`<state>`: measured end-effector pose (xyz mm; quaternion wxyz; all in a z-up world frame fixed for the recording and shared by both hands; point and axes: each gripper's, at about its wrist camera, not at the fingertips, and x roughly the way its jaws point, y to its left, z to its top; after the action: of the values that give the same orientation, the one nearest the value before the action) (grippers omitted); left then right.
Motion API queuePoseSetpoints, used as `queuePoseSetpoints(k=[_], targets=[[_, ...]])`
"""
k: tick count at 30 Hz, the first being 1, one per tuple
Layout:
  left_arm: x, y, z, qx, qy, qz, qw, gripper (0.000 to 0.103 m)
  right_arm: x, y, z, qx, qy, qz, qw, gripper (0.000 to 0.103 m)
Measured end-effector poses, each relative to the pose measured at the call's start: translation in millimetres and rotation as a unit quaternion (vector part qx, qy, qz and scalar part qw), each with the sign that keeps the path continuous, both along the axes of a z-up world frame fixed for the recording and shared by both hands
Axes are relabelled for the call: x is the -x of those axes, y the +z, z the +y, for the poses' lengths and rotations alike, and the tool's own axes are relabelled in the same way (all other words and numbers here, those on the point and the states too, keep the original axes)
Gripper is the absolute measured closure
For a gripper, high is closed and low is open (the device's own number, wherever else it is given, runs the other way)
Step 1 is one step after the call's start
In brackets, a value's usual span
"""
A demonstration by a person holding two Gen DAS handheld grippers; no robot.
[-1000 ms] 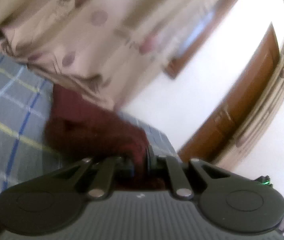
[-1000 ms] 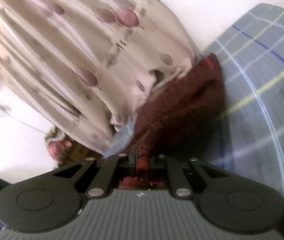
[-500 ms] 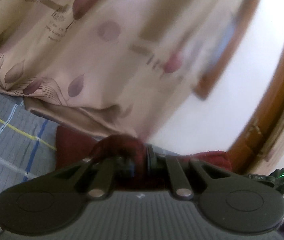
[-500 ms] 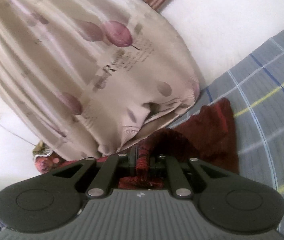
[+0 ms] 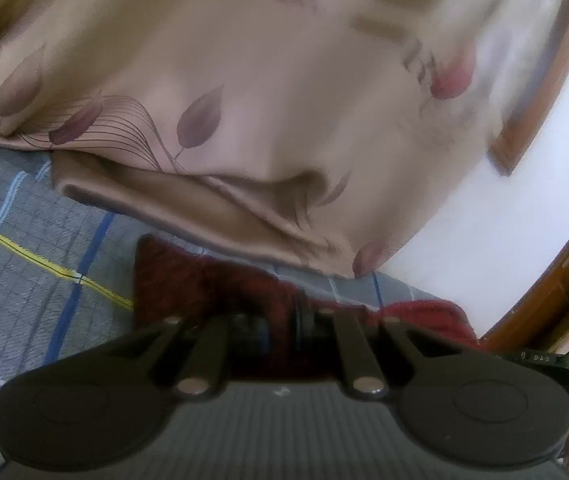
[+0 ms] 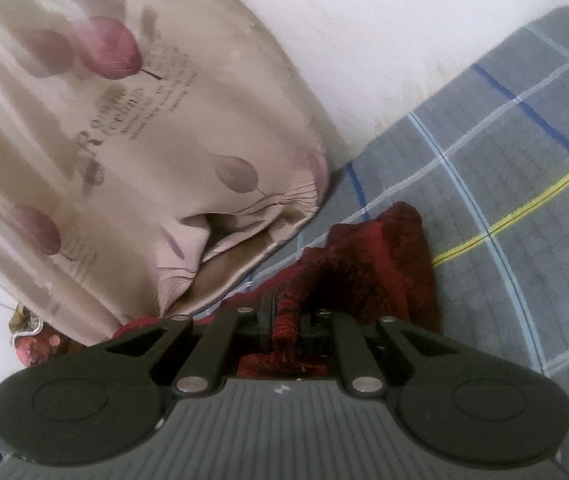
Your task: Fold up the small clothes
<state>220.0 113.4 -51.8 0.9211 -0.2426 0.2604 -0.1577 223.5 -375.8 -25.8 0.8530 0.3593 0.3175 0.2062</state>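
My left gripper (image 5: 284, 320): clamped on the red cloth (image 5: 188, 280).
My right gripper (image 6: 286, 320): clamped on it too.
Cloth: on the bed (image 6: 524, 184), near the curtain (image 6: 124, 140) edge.
Done: I think the fold is just begun.
Left: lay it flat.

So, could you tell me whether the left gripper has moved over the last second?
Yes. The left gripper, shut on the red cloth, has advanced toward the beige curtain, which now fills more of its view.
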Motion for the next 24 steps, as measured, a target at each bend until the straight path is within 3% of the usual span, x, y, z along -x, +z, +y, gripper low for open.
queuePoseSetpoints(k=[3,4,6,8,10,11,12,15,19,24], targets=[[-8,-1,-2,-0.010,0.002,0.009,0.9999,0.085,-9,-6,1,-0.006,-0.001,0.006,1.000,0.089],[-10,-1,-3,-0.012,0.002,0.013,0.9998,0.078,-12,-8,1,-0.007,-0.002,0.006,1.000,0.089],[-13,0,-5,-0.015,0.003,0.012,0.9998,0.061,-15,-9,0,-0.011,-0.002,0.003,1.000,0.085],[-13,4,-7,-0.023,0.018,0.007,0.9995,0.024,-17,-10,-4,-0.028,-0.009,-0.002,1.000,0.082],[-6,10,-9,-0.031,0.041,-0.033,0.9981,0.007,-17,-11,-10,-0.052,-0.022,-0.014,0.998,0.070],[-3,13,-9,-0.038,0.050,-0.058,0.9963,0.000,-17,-10,-12,-0.055,-0.029,-0.022,0.998,0.058],[1,17,-10,-0.052,0.057,-0.081,0.9937,0.000,-15,-7,-14,-0.047,-0.041,-0.032,0.998,0.051],[4,28,-10,-0.073,0.052,-0.110,0.9898,0.000,-6,4,-16,-0.028,-0.043,-0.058,0.997,0.051],[9,31,-1,-0.063,0.053,-0.105,0.9911,0.000,20,28,-5,0.039,-0.029,-0.124,0.991,0.051],[9,19,2,-0.082,0.045,-0.076,0.9927,0.000,17,45,29,0.145,0.034,-0.144,0.978,0.051]])
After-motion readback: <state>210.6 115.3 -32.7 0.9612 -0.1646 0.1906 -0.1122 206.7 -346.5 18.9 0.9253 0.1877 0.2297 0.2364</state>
